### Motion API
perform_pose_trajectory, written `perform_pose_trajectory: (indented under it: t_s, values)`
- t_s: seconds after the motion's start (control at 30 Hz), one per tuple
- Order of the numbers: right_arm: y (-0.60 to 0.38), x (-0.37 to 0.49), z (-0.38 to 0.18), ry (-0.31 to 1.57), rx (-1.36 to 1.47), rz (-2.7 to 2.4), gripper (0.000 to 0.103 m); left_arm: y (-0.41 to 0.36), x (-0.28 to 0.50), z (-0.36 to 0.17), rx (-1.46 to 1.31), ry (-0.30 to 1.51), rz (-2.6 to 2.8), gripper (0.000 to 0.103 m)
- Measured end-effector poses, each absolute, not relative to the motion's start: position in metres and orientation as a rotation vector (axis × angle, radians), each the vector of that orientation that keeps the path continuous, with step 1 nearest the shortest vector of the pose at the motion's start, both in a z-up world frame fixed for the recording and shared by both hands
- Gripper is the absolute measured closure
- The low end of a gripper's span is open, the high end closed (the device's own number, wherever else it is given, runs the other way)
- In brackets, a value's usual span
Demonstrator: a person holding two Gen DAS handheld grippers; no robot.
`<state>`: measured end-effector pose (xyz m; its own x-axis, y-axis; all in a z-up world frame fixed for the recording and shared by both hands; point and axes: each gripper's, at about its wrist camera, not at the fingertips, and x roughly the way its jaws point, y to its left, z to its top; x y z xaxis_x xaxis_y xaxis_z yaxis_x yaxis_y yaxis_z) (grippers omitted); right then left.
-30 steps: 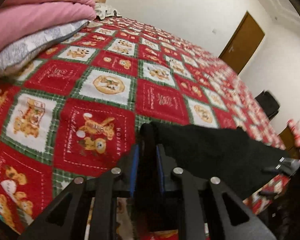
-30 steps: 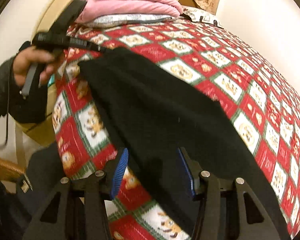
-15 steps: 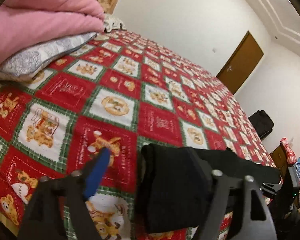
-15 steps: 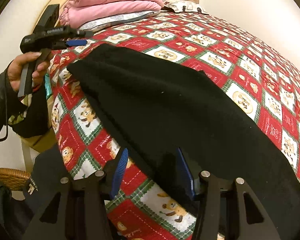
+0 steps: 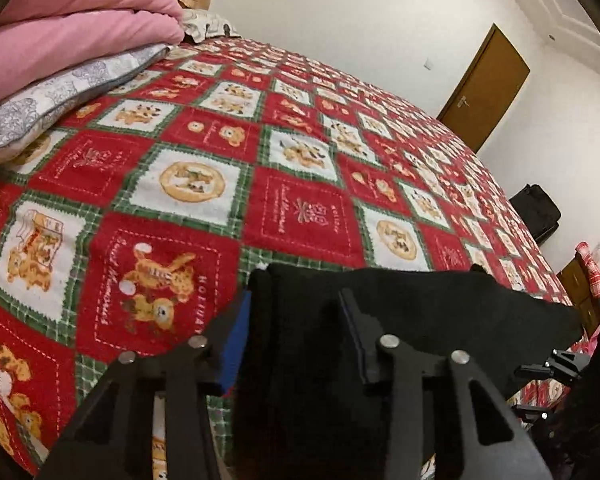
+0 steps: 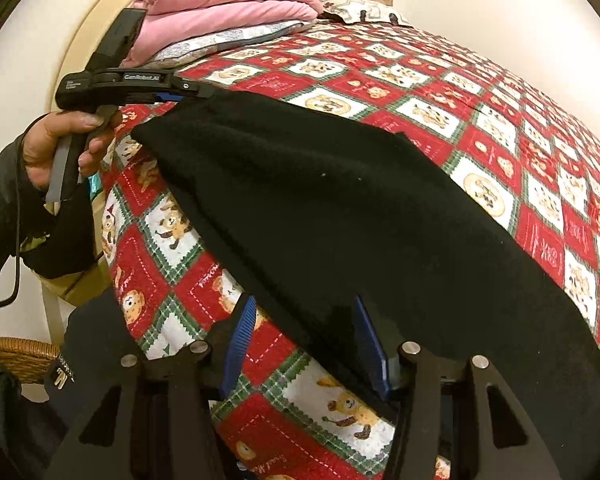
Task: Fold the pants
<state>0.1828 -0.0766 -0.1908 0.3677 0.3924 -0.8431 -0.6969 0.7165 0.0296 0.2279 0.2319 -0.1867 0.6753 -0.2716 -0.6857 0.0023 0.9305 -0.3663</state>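
Black pants (image 6: 340,208) lie folded lengthwise across the near edge of a red, white and green teddy-bear quilt (image 6: 420,80). In the left wrist view their near end (image 5: 440,312) fills the gap of my left gripper (image 5: 294,304), whose jaws are closing around it with the cloth between the blue pads. The right wrist view shows that gripper (image 6: 188,94) at the pants' far corner, held by a hand (image 6: 48,148). My right gripper (image 6: 304,312) stands open over the pants' lower edge, with bare quilt showing beside its left pad.
A pink blanket (image 5: 60,28) on a grey patterned pillow (image 5: 60,96) sits at the bed's head. A brown door (image 5: 484,88) and a black bag (image 5: 536,212) lie beyond the bed. A wicker basket (image 6: 16,356) stands on the floor at the left.
The left jaws, shut on the pants' corner a second ago, sprang wide apart and now stand narrower around it. The right gripper rolled slightly; its jaws kept the same width.
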Motion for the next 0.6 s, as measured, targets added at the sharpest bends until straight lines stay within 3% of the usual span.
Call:
perform_pose_trajectory:
  t_s: [0.07, 0.2, 0.6]
  values:
    - [-0.076, 0.182, -0.193, 0.968, -0.359, 0.719, 0.051, 0.232, 0.226, -0.186, -0.341, 0.812, -0.15, 0.069]
    - [-0.074, 0.18, -0.194, 0.968, -0.358, 0.722, 0.051, 0.23, 0.225, -0.184, -0.306, 0.802, -0.13, 0.088]
    - [-0.084, 0.187, -0.196, 0.974, -0.293, 0.677, 0.051, 0.235, 0.228, -0.17, -0.36, 0.753, -0.158, 0.094]
